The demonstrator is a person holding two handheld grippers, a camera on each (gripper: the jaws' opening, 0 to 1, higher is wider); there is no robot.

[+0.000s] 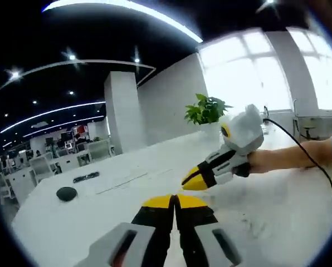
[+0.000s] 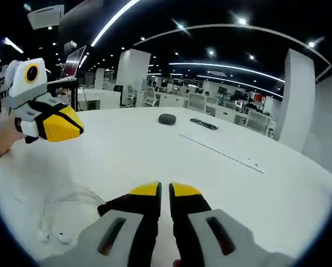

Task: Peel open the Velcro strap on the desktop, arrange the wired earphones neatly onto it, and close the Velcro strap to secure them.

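Note:
The white wired earphones [image 2: 63, 214] lie loosely coiled on the white desktop [image 2: 155, 150], left of my right gripper [image 2: 165, 190]; the two earbuds [image 2: 54, 237] lie nearest the camera. My right gripper's yellow-tipped jaws are shut with nothing visible between them. A dark flap [image 2: 107, 209] juts out beside its left jaw; I cannot tell whether it is the Velcro strap. My left gripper [image 2: 77, 127] hovers shut above the desk at upper left, held by a hand. In the left gripper view, my left gripper [image 1: 175, 200] is shut low over the desk, and the right gripper [image 1: 184, 181] points in from the right.
A black round puck [image 1: 67, 193], a flat black bar [image 1: 86, 177] and a long thin strip [image 1: 121, 182] lie farther out on the desk. A potted plant [image 1: 206, 109] stands at the far edge by the windows. A black cable [image 1: 313, 161] trails from the right gripper. Office desks and chairs lie beyond.

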